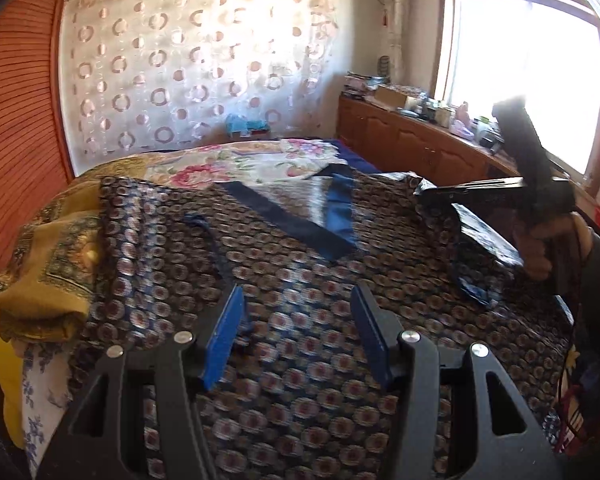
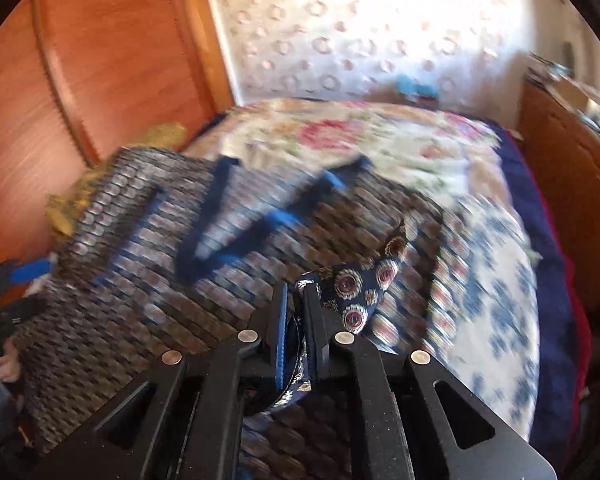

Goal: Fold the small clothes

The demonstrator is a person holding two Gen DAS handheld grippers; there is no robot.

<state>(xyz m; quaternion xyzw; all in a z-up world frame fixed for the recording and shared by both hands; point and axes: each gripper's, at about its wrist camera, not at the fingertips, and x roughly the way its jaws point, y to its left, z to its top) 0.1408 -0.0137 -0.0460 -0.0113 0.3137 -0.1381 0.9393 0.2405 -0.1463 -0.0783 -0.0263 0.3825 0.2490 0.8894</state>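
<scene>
One patterned garment (image 1: 300,272), two grippers (image 1: 296,344).

Light source: daylight entered through the window (image 1: 528,80) at the right of the left wrist view, which was blown out to plain white.
Glare: the circle-patterned curtain (image 1: 188,68) was backlit and washed pale in both views.
Brightness: the room was well lit; the patterned garment (image 1: 300,264) showed bright sheen along its dark blue bands.
Shadows: soft and shallow on the bed (image 2: 380,136).
Blur: the right wrist view was heavily motion-smeared across cloth and bedspread; only the tongs (image 2: 296,320) and the fabric fold between them stayed sharp.
Distortion: fisheye curvature bent the wooden panel (image 1: 16,120), with dark vignetted corners.
</scene>
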